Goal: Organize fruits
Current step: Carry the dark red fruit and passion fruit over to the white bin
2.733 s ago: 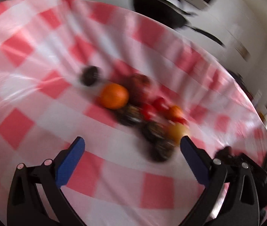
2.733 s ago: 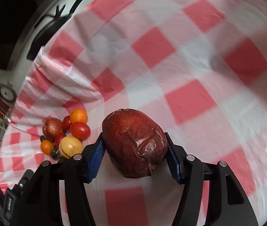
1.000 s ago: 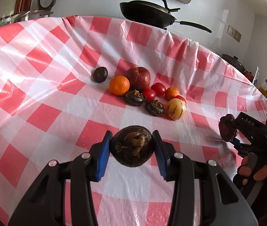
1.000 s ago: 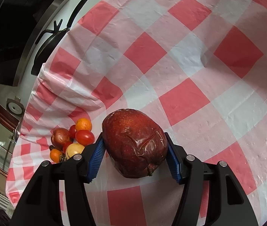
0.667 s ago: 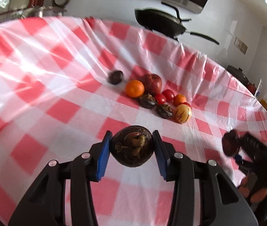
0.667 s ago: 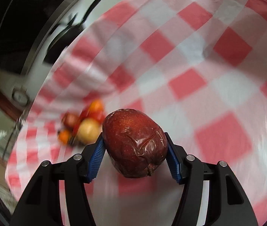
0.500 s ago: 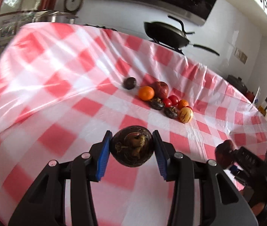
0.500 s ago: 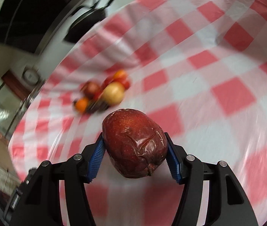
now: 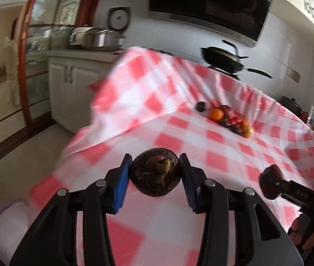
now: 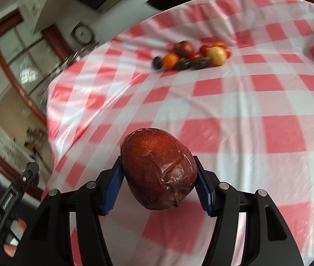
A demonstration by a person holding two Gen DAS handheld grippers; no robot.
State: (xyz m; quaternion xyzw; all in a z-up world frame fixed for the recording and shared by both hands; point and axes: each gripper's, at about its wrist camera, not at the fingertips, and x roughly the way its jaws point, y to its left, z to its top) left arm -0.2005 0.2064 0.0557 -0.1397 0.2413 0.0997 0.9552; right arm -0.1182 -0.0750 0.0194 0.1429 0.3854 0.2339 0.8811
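The left gripper (image 9: 155, 180) grips a dark round fruit (image 9: 155, 173) between its blue pads at lower centre. The right gripper (image 10: 158, 182) clamps a wrinkled red fruit (image 10: 158, 168) at lower centre. The remaining fruit pile (image 10: 190, 55) sits on the checked cloth (image 10: 245, 102) at upper centre, well apart from both.

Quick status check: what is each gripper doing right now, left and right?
Left gripper: shut on a round dark brown fruit.
Right gripper: shut on a large wrinkled dark red fruit.
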